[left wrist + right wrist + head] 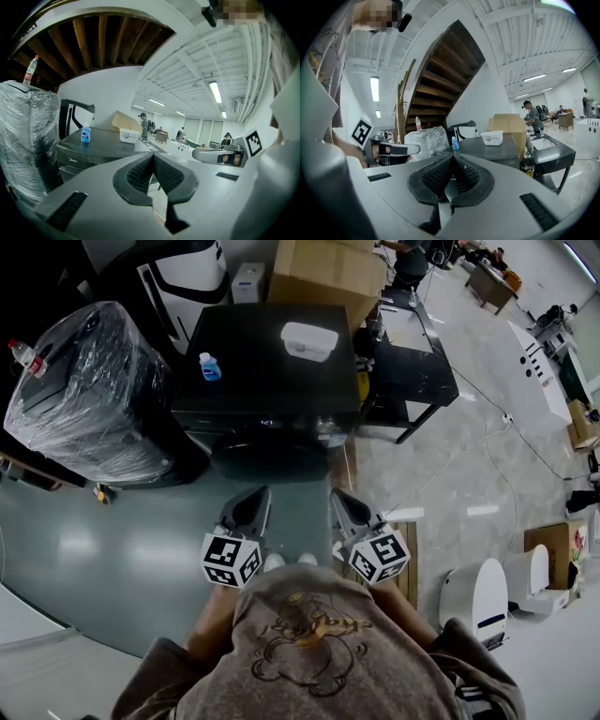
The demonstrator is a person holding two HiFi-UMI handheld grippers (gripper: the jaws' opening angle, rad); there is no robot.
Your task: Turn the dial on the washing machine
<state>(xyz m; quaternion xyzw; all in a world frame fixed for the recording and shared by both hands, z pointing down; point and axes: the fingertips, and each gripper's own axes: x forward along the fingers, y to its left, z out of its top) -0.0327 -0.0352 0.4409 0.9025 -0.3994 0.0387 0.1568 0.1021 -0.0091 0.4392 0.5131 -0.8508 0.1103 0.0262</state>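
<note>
From the head view, the dark top-panelled washing machine stands ahead of me on the grey floor, well apart from both tools. On its lid sit a small blue bottle with a white cap and a white lidded plastic tub, and a brown cardboard box stands behind it. A bulky dark object wrapped in clear plastic film is just beside the machine on the left, with a red-capped clear bottle on top. The left gripper and right gripper point side by side toward the machine's front; their marker cubes carry only black-and-white squares, no words. I cannot pick out the dial for certain on the front panel from here. In the left gripper view, the left gripper's ribbed black pads meet, with nothing between them. The machine's front panel shows a small pale logo that looks like "Midea"; the blue bottle's label is too small to read. In the right gripper view, the right gripper's pads are likewise pressed together and hold nothing. The machine lies beyond them, and the tub's label is illegible.
</note>
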